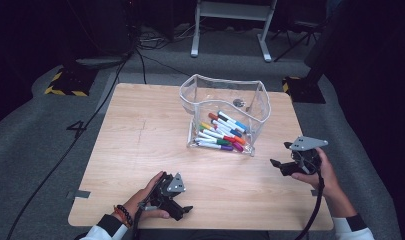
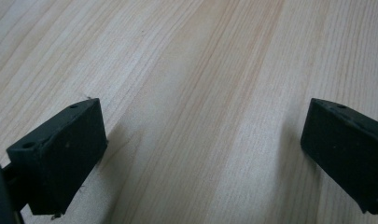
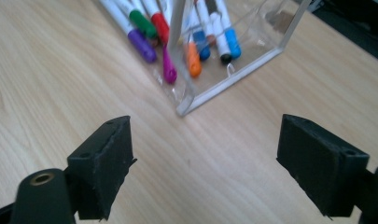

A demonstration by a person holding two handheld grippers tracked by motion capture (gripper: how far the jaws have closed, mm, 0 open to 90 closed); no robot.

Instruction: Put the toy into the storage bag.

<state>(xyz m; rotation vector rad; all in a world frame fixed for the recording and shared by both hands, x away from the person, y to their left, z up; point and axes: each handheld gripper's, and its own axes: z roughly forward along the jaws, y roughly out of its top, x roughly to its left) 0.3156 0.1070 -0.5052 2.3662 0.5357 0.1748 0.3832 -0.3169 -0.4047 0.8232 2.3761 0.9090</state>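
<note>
Wooden table (image 1: 140, 150), one: it carries a clear plastic case (image 1: 222, 95) standing open-topped right of centre toward the far edge, with a heap of coloured markers (image 1: 221, 132) lying on its floor. Your right gripper (image 1: 282, 162) hovers near the case's near right corner, jaws wide apart and holding nothing. Your left gripper (image 1: 182, 210) sits low at the near edge, well apart from the case, jaws likewise spread over bare wood.
</note>
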